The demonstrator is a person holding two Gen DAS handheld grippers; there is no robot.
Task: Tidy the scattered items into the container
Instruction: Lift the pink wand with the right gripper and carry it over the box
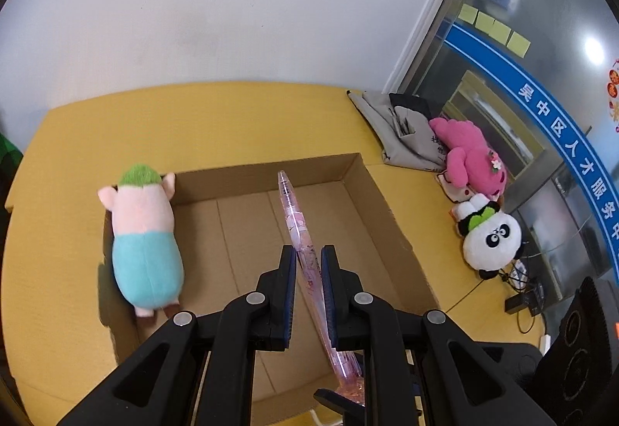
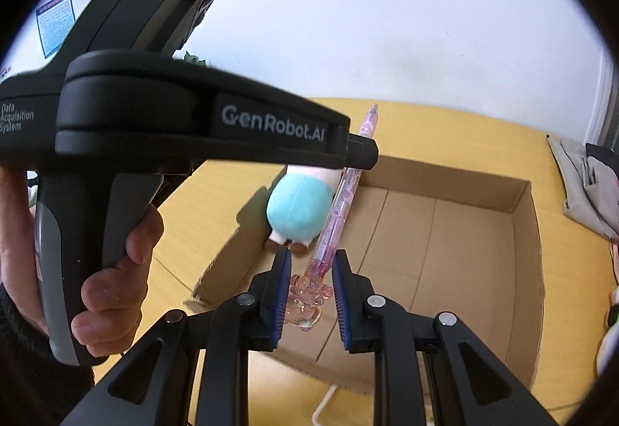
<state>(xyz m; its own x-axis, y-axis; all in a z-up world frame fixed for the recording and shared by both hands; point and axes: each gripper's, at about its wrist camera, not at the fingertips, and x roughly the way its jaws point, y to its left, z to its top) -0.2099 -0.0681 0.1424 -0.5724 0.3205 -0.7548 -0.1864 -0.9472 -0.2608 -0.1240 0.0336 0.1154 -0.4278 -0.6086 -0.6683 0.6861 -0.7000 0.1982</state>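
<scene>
My left gripper (image 1: 308, 256) is shut on a pink see-through pen (image 1: 296, 221) and holds it above the open cardboard box (image 1: 371, 194). The pen's tip points away over the box. A plush pig (image 1: 145, 232) in blue trousers with green hair lies on the box's left wall. In the right wrist view, my right gripper (image 2: 311, 263) is open around the pen's (image 2: 336, 209) pink ornament end, with the pads apart from it. The left gripper's body (image 2: 209, 124) crosses that view above the pig (image 2: 300, 205) and box (image 2: 522, 217).
A pink plush (image 1: 470, 151) and a panda plush (image 1: 489, 236) lie to the right of the box on the yellow table (image 1: 216, 124). A grey cloth bag (image 1: 402, 132) lies at the back right. Cables and a black device (image 1: 526, 298) sit at the table's right edge.
</scene>
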